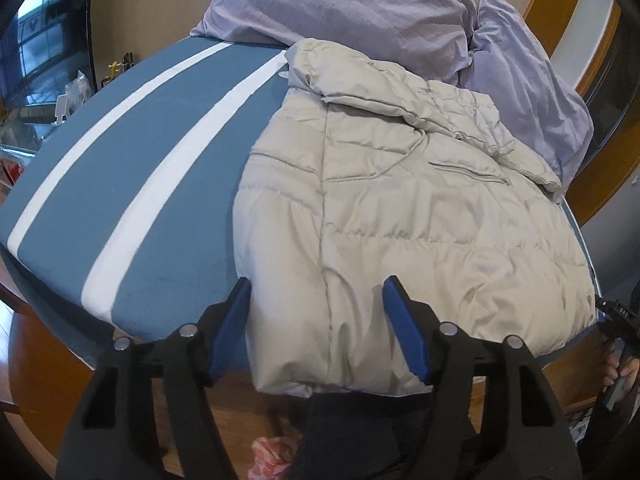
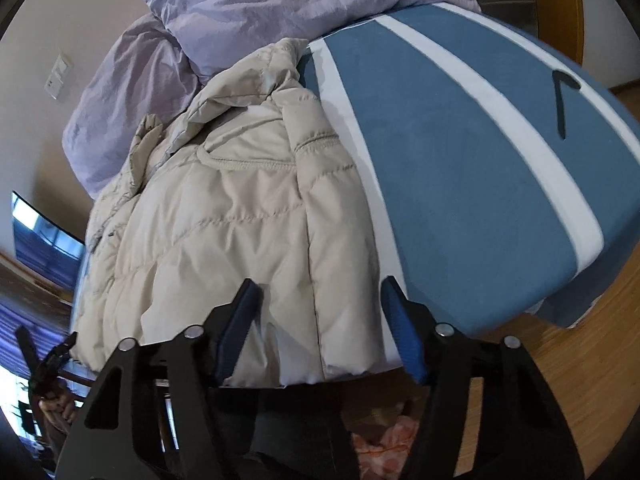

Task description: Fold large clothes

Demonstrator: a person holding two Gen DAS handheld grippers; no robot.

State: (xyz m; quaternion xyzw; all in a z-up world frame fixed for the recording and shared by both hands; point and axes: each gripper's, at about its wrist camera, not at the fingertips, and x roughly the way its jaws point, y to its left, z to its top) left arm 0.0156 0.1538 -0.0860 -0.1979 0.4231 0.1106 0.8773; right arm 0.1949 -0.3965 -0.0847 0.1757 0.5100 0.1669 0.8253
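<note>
- The jacket (image 1: 400, 208) lies on the bed (image 1: 132, 168), already doubled lengthwise, collar up by the pillows (image 1: 360, 4) and hem at the near edge, hanging a little over it
- I judge the step in hand to be the cross fold: taking the hem at both near corners so the lower half can go up toward the collar
- My left gripper (image 1: 316, 328) sits at the hem's left near corner, pitched steeply down; its jaws stand apart with the padded edge between them, and I see no pad pressing the cloth, so nothing is gripped there
- My right gripper (image 2: 320, 328) sits at the hem's other near corner, pitched down alike; its jaws are apart around the hem, pads clear of the fabric as far as I can tell
- In the right view a white lining shows at the hem; whether it is part of the jacket I cannot tell
- Next, I think, both jaws need to close on the full thickness of the hem, all layers together, since a puffy jacket will slip if only the top layer is pinched
- Then both hands should lift evenly and carry the hem toward the collar, keeping the edge level so the fold lands square
- The person's other hand (image 1: 618, 364) shows at the left view's right edge, holding the right gripper's handle
</note>
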